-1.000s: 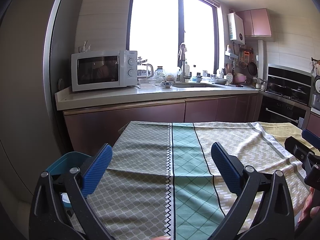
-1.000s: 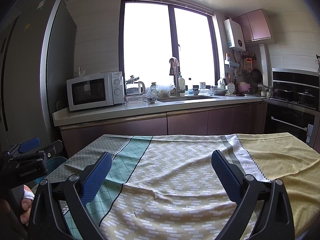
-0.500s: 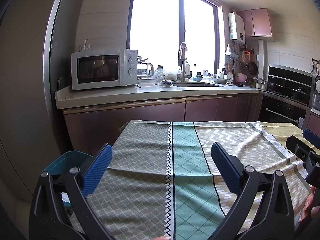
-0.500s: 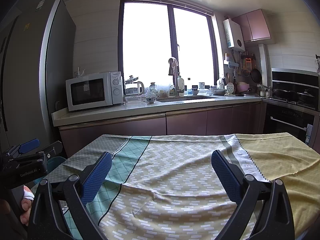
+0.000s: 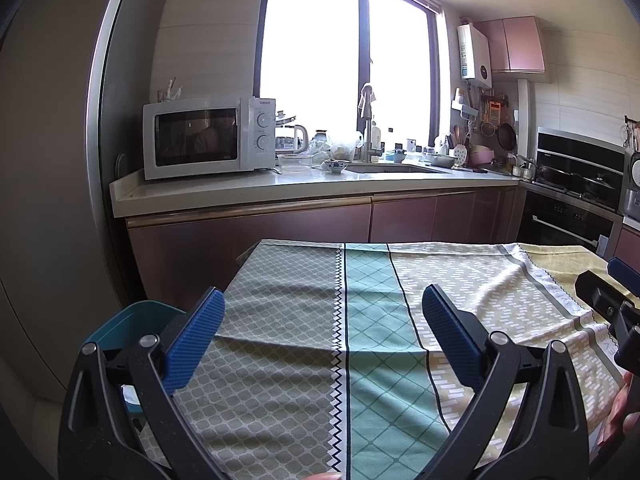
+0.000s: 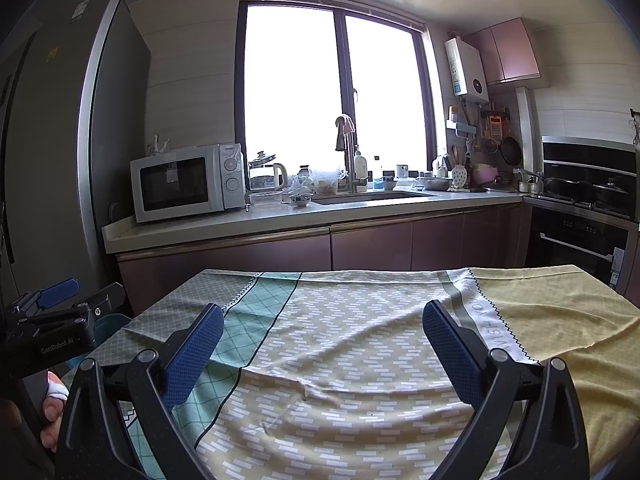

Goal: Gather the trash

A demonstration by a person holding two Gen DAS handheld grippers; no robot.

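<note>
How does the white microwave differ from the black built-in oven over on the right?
The white microwave stands free on the pale countertop at the left; the black built-in oven is set low into the cabinets at the right. The microwave has two round dials, the oven a long bar handle. Both have dark doors.

I see a matt, creased woven cloth (image 6: 352, 344) over the surface; textured blue pads (image 5: 450, 334) on matt black plastic arms; glossy white microwave (image 5: 208, 136); smooth pale countertop (image 6: 280, 220).
</note>
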